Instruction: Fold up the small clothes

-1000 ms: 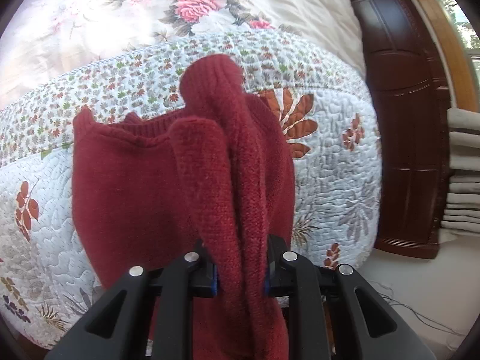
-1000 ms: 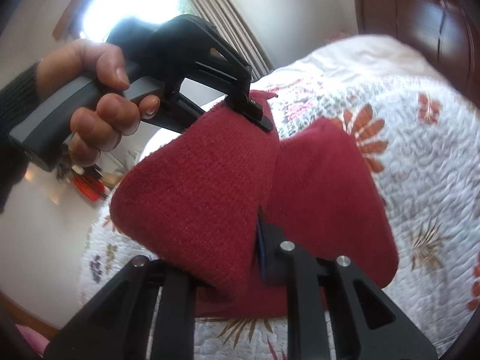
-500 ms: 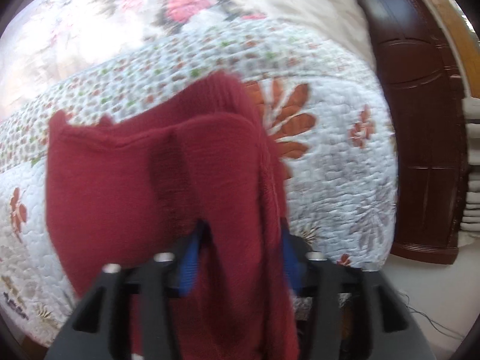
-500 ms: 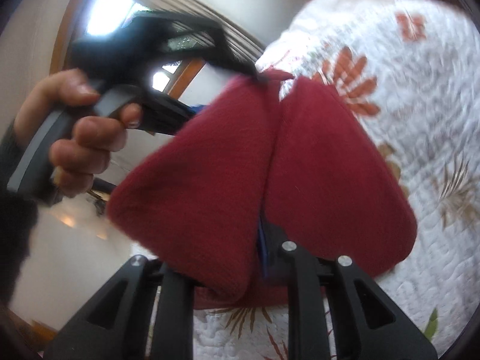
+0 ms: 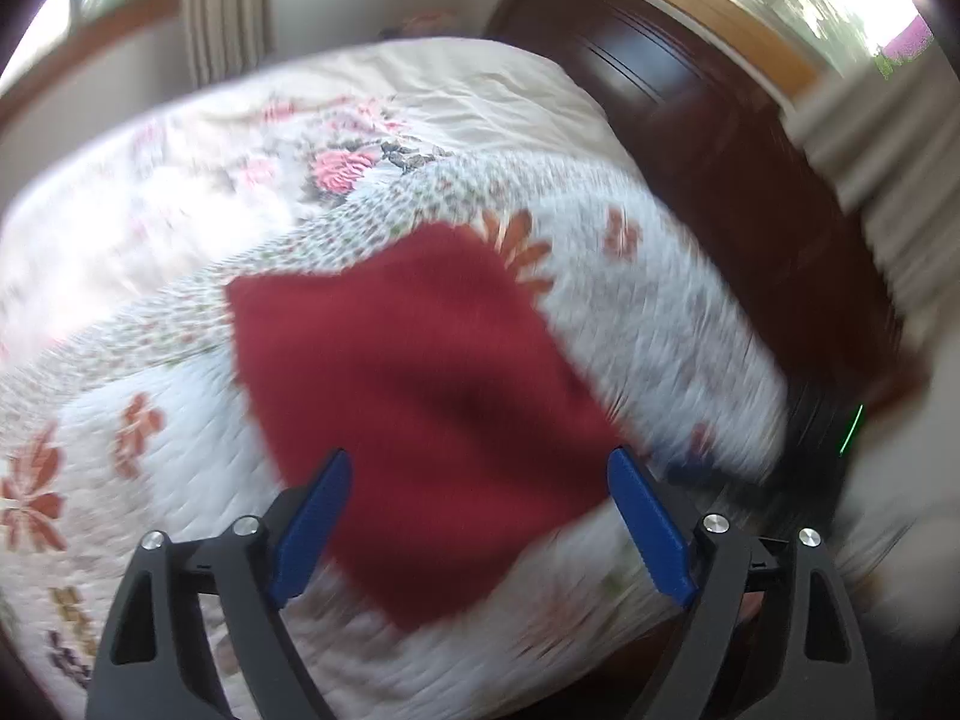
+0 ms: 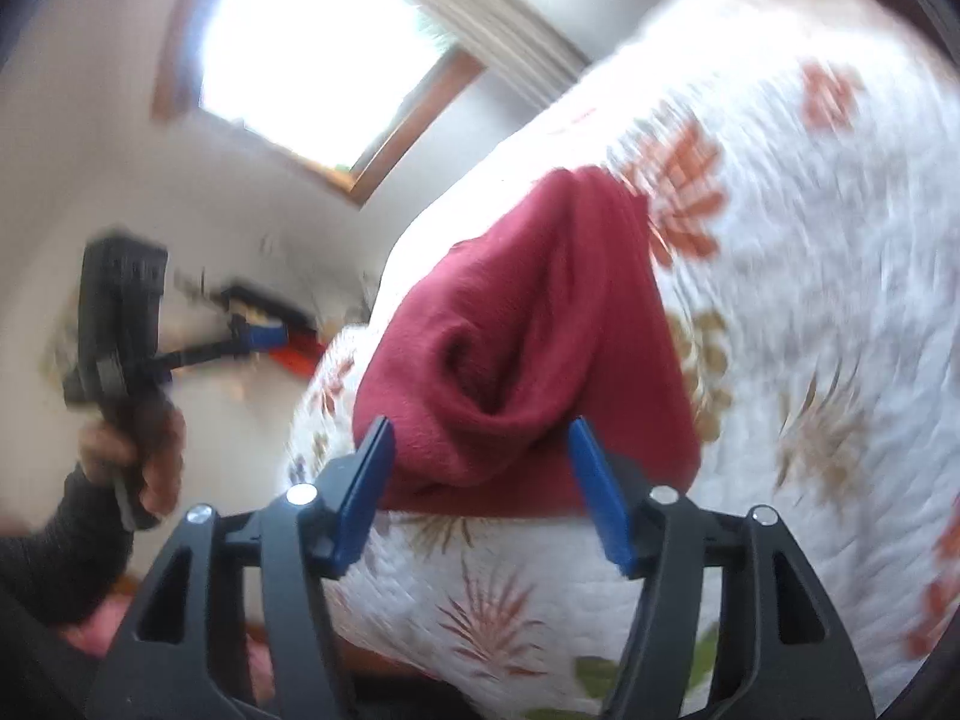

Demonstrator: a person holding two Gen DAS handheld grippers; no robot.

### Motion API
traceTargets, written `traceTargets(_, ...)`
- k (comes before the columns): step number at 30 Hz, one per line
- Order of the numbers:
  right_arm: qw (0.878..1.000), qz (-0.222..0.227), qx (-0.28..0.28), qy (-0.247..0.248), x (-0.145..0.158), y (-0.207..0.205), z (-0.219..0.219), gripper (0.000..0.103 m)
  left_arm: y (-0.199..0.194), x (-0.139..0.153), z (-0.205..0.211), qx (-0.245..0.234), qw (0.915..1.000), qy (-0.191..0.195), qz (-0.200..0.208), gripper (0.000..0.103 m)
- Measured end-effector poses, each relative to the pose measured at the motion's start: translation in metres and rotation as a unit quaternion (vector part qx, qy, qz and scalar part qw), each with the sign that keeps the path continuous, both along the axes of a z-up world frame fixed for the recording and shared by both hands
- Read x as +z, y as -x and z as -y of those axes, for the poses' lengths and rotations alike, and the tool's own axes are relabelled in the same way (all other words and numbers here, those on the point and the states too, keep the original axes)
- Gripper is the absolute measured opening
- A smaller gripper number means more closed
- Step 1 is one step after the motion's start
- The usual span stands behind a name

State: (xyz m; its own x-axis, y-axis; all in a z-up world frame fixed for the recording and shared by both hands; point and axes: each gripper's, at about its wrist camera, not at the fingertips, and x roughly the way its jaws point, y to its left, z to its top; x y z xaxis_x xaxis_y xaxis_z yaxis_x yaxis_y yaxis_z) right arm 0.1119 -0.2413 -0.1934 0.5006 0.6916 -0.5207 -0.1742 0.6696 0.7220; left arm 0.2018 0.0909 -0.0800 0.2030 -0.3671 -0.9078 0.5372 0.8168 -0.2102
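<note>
Left wrist view: heavy motion blur. Left gripper (image 5: 480,468), black frame with two blue finger pads (image 5: 312,525), jaws spread wide, nothing between them. One dark red knitted garment (image 5: 414,396) lies on the white quilted bedspread with orange-red leaf print (image 5: 660,324), roughly folded into a flat blocky shape, sitting beyond the pads and not touching them as far as the blur allows. One bed only. Past the quilt there's a cream floral sheet with pink flowers (image 5: 324,138). Dark brown wooden headboard (image 5: 750,180) at the right, with pale pleated curtains (image 5: 900,180) beside it.

Right wrist view: also blurred. Right gripper (image 6: 480,468), same black frame and two blue pads (image 6: 366,492), jaws apart, pinching nothing. The one red garment (image 6: 540,330) rests on the bedspread (image 6: 810,240) near the bed's edge, bunched with a deep crease in its middle; its near hem lies just past the pad tips, contact unclear. At far left, a person's hand (image 6: 135,450) with a dark sleeve (image 6: 54,552) grips the handle of the left gripper (image 6: 252,336), which is well off the garment, out over the room; its jaw state can't be read from this angle. One bright window (image 6: 312,42) above.
</note>
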Motion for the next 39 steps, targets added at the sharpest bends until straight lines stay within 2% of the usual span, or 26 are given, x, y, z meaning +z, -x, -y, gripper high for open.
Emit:
traceTargets(3,0.996,0.028,0.077,0.043,0.020,-0.019,-0.021,0.062,0.051,-0.028,0.000,-0.061,0.9952,-0.064,0.042,0.088)
traceTargets(6,0.982,0.034,0.167,0.086,0.018,-0.043,-0.052,0.063,0.077,-0.060,0.010,-0.093,0.9884,-0.111,0.046,0.087)
traceTargets(8,0.971,0.018,0.206,0.120,0.004,-0.053,-0.066,0.063,0.086,-0.069,0.013,-0.095,0.9881,-0.111,0.048,0.086)
traceTargets(9,0.965,0.000,0.230,0.124,-0.006,-0.058,-0.071,0.060,0.088,-0.072,0.016,-0.095,0.9879,-0.109,0.056,0.086)
traceTargets(10,0.962,-0.020,0.246,0.117,-0.016,-0.061,-0.072,0.053,0.092,-0.074,0.017,-0.094,0.9877,-0.110,0.061,0.086)
traceTargets(12,0.957,-0.063,0.272,0.082,-0.028,-0.066,-0.068,0.010,0.090,-0.078,0.017,-0.086,0.9893,-0.103,0.058,0.086)
traceTargets(15,0.954,-0.081,0.287,0.016,-0.021,-0.066,-0.047,0.008,0.087,-0.083,0.014,-0.083,0.9911,-0.095,0.044,0.086)
traceTargets(17,0.958,-0.083,0.271,-0.047,-0.012,-0.070,-0.015,0.008,0.086,-0.084,0.011,-0.086,0.9926,-0.081,0.029,0.083)
traceTargets(20,0.960,-0.120,0.238,-0.087,-0.040,-0.078,0.016,0.008,0.087,-0.084,0.012,-0.110,0.9923,-0.057,-0.003,0.078)
traceTargets(21,0.957,-0.149,0.231,-0.088,-0.062,-0.078,0.021,0.008,0.086,-0.084,0.013,-0.120,0.9912,-0.054,-0.015,0.076)
traceTargets(23,0.953,-0.189,0.226,-0.071,-0.101,-0.074,0.016,0.008,0.082,-0.083,0.015,-0.123,0.9908,-0.039,-0.041,0.073)
traceTargets(24,0.952,-0.196,0.225,-0.072,-0.109,-0.073,0.014,0.008,0.078,-0.080,0.016,-0.124,0.9905,-0.026,-0.053,0.072)
traceTargets(26,0.955,-0.193,0.214,-0.074,-0.112,-0.069,0.011,0.009,0.073,-0.070,0.022,-0.127,0.9905,-0.006,-0.053,0.072)
traceTargets(28,0.959,-0.179,0.207,-0.068,-0.103,-0.064,0.006,0.011,0.064,-0.059,0.030,-0.125,0.9906,0.025,-0.049,0.074)
traceTargets(30,0.962,-0.168,0.207,-0.065,-0.089,-0.066,0.004,0.026,0.053,-0.059,0.041,-0.124,0.9892,0.054,-0.055,0.078)
traceTargets(31,0.962,-0.160,0.209,-0.068,-0.078,-0.069,0.002,0.031,0.047,-0.068,0.047,-0.124,0.9890,0.054,-0.059,0.078)
traceTargets(33,0.968,-0.136,0.195,-0.084,-0.056,-0.076,0.006,0.061,0.040,-0.088,0.055,-0.125,0.9886,0.041,-0.073,0.077)
traceTargets(35,0.973,-0.118,0.168,-0.108,-0.039,-0.089,0.012,0.063,0.034,-0.107,0.057,-0.119,0.9883,0.032,-0.091,0.077)
traceTargets(39,0.982,-0.111,0.112,-0.100,-0.036,-0.121,0.002,0.063,0.036,-0.116,0.059,-0.119,0.9871,0.036,-0.101,0.078)
